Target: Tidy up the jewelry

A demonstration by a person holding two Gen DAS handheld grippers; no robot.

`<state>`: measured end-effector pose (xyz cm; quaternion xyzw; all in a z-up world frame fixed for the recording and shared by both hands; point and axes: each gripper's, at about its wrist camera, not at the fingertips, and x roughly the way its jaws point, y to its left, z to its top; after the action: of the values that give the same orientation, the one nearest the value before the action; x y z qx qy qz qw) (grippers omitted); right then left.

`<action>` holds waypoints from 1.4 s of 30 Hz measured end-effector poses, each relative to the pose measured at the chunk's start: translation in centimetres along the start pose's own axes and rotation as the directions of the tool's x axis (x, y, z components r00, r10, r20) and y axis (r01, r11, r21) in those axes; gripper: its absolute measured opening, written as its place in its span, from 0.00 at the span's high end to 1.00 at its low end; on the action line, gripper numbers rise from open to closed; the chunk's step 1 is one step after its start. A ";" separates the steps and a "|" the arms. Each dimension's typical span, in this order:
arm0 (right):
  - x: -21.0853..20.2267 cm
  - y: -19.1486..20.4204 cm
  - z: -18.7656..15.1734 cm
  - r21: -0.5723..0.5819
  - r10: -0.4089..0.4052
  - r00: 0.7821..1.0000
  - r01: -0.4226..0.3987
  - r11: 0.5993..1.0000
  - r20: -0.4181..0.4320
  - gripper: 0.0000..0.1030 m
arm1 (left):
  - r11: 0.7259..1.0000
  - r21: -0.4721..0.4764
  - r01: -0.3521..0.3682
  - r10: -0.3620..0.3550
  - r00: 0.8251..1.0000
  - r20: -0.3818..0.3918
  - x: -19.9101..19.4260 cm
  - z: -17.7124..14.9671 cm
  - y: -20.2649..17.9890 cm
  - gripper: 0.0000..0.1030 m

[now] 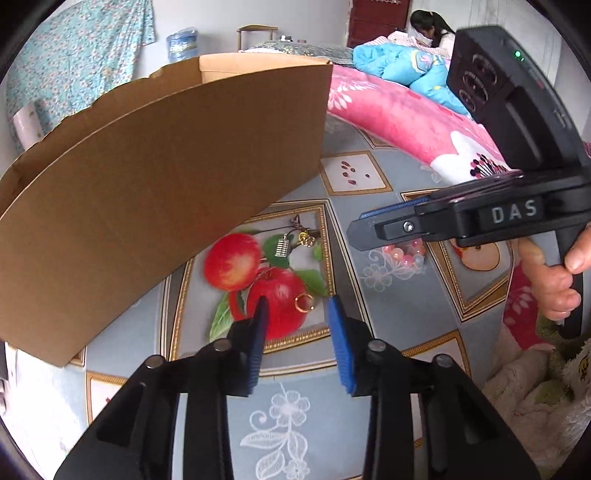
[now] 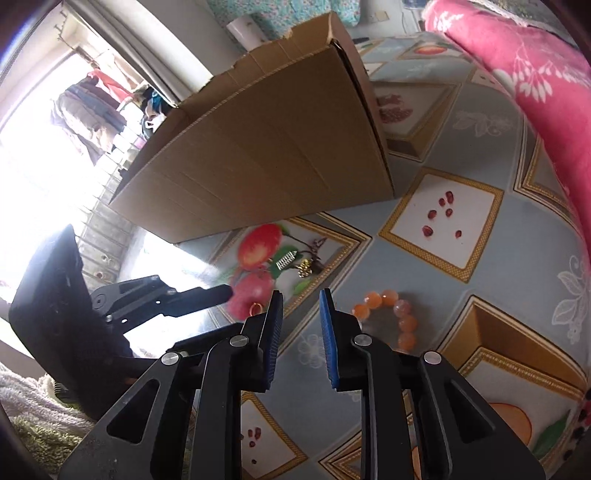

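A gold ring (image 1: pixel 304 302) lies on the fruit-print cloth (image 1: pixel 369 295), just beyond and between the fingertips of my open left gripper (image 1: pixel 298 308). A silver hair clip (image 1: pixel 281 248) and a gold trinket (image 1: pixel 306 239) lie farther back, near a brown cardboard box (image 1: pixel 159 206). A pink bead bracelet (image 1: pixel 404 254) lies partly under my right gripper (image 1: pixel 356 230). In the right wrist view my right gripper (image 2: pixel 301 299) is open and empty; the bracelet (image 2: pixel 391 314) is just right of it, the ring (image 2: pixel 255 307) just left, and the clip (image 2: pixel 286 259) and trinket (image 2: pixel 306 268) ahead.
The cardboard box (image 2: pixel 266 155) stands open-topped at the back left. A pink quilt (image 1: pixel 406 118) runs along the far right. A fluffy white blanket (image 1: pixel 535 398) lies at the near right. A person (image 1: pixel 430 27) sits far back.
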<state>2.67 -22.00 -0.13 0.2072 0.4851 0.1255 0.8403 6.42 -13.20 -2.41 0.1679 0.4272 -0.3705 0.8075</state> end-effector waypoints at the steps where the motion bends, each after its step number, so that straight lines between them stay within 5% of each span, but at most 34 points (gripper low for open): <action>1: 0.4 0.5 0.7 -0.001 0.003 1.000 -0.003 1.000 0.002 0.80 | 1.000 0.004 0.005 -0.004 1.000 -0.001 0.1 0.0 0.0 0.71; 24: 1.4 -0.7 0.7 0.032 0.020 0.999 -0.021 0.999 0.026 0.80 | 0.989 0.149 -0.016 0.018 1.000 -0.012 1.5 0.2 -1.8 0.88; 36: 1.1 -0.3 0.9 0.024 0.002 0.999 -0.003 1.000 0.046 0.80 | 0.994 0.109 -0.028 0.028 1.000 0.004 1.3 -0.2 -1.7 0.89; 42: 2.2 1.6 1.2 -0.070 -0.064 0.997 0.067 0.995 0.049 0.80 | 0.997 0.059 -0.043 0.043 0.999 0.001 0.6 -1.0 -0.8 0.89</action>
<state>4.82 -19.96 -0.50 0.1638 0.4669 0.1103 0.8620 5.52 -13.45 -3.45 0.2006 0.4126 -0.3655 0.8099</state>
